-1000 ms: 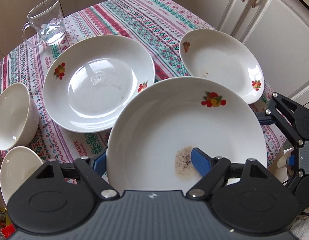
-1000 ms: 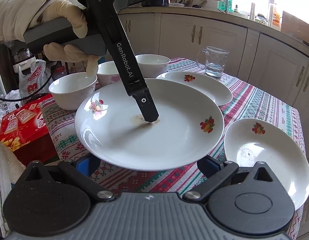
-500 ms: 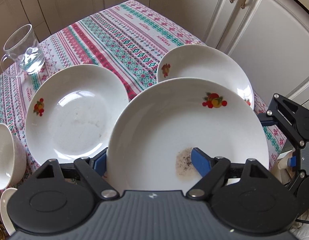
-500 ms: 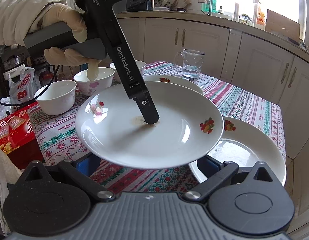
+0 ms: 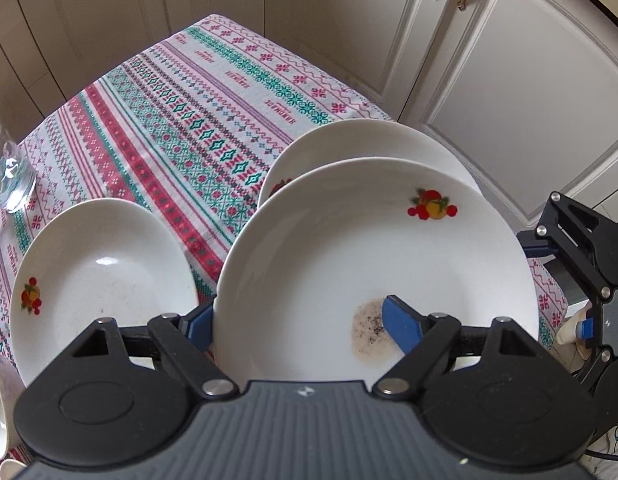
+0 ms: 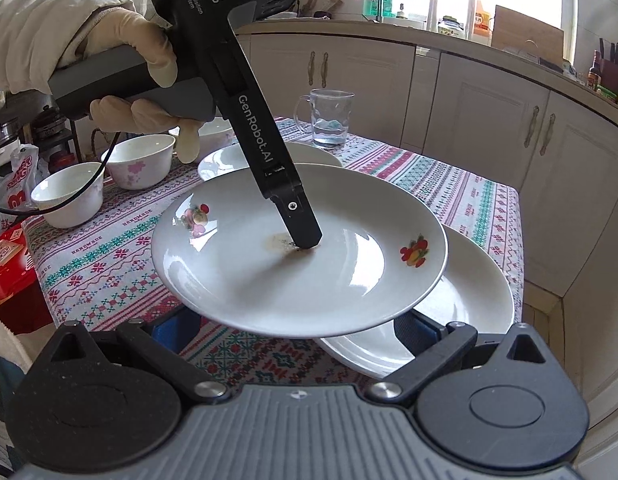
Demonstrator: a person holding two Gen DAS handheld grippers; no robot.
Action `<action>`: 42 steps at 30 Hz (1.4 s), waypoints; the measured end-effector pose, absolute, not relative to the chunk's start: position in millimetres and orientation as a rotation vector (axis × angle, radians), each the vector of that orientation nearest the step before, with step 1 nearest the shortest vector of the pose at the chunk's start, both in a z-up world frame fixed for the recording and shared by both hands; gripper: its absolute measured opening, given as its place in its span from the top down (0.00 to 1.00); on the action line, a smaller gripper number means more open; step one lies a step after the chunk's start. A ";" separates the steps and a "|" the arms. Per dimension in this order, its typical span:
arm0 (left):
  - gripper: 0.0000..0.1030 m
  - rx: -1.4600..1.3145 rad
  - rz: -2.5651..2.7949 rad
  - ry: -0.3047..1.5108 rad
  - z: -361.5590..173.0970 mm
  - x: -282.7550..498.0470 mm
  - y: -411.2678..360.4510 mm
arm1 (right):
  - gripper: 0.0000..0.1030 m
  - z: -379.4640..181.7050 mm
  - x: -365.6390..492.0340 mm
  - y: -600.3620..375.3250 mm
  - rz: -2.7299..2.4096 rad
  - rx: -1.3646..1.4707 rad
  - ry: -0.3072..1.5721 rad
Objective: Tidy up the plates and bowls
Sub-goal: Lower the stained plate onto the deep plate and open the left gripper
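Note:
My left gripper [image 5: 297, 320] is shut on the rim of a white plate with fruit decals and a brown stain [image 5: 361, 264]. It holds the plate in the air, partly over a second white plate [image 5: 349, 140] near the table's right corner. In the right wrist view the held plate [image 6: 269, 276] hovers over that lower plate [image 6: 469, 304], with the left gripper's finger [image 6: 301, 220] on its stain. My right gripper [image 6: 297, 328] is open and empty, its blue pads below the held plate's near rim. A third plate [image 5: 97, 276] lies to the left.
A glass mug of water [image 6: 329, 118] stands at the far side of the patterned tablecloth [image 5: 197, 120]. Three white bowls [image 6: 69, 194] sit at the table's left end. Cabinets [image 6: 509, 128] lie beyond the table. A red box [image 6: 9, 264] sits at the left.
My left gripper has carried the stained plate to the right, from beside the third plate to over the plate at the table's right corner. The right gripper stayed open beneath it.

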State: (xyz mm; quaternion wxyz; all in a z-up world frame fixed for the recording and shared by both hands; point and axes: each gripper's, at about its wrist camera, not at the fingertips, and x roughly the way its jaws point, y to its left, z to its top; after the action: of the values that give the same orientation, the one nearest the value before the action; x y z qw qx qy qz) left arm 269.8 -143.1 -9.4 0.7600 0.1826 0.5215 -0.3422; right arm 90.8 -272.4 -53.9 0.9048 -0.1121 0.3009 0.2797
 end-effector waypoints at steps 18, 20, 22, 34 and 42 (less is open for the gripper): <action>0.20 0.448 -0.773 1.115 -18.2 287.4 -181.3 | 0.00 -58.1 100.1 -304.9 0.505 -0.166 0.623; 0.20 0.449 -0.775 1.116 -20.3 289.4 -184.4 | 0.00 -59.4 101.0 -307.6 0.499 -0.157 0.625; 0.19 0.464 -0.772 1.114 -22.0 290.4 -186.9 | 0.00 -60.3 102.3 -310.4 0.495 -0.150 0.624; 0.19 0.461 -0.768 1.127 -28.4 298.4 -191.9 | 0.00 -60.6 106.5 -315.1 0.475 -0.143 0.631; 0.20 0.465 -0.769 1.132 -33.1 302.7 -195.4 | 0.00 -59.5 109.9 -317.2 0.447 -0.130 0.652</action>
State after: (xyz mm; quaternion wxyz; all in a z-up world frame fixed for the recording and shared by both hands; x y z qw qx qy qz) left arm 302.7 -195.4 -33.1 0.7500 0.2130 0.5181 -0.3517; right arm 109.9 -317.2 -59.5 0.9209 -0.0634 0.3172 0.2176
